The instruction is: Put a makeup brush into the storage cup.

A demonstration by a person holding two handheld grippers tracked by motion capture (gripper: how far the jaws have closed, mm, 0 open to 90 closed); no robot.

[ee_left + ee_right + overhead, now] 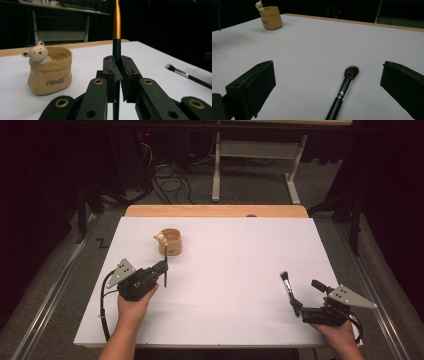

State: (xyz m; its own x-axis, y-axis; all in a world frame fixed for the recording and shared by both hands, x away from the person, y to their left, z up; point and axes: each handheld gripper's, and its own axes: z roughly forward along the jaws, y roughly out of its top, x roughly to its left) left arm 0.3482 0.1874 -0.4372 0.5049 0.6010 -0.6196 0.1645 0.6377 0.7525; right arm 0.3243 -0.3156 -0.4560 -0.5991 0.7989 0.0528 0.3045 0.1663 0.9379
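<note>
My left gripper (163, 268) (117, 72) is shut on a thin brush handle (116, 22), dark below and orange above, which stands upright between the jaws. Just beyond it sits a tan pot (171, 243) (50, 71) (270, 17) with a small bear figure (160, 238) (37, 53) on its rim. At the near right, my right gripper (307, 296) (328, 75) is open. A black makeup brush (287, 285) (343, 92) (186, 75) lies flat on the table between its jaws, bristles pointing away, touching neither jaw.
The white table top (225, 265) has a wooden strip (215, 210) along its far edge. Beyond it stand a metal table frame (216, 170) and loose cables (170, 182) on the floor. The surroundings are dark.
</note>
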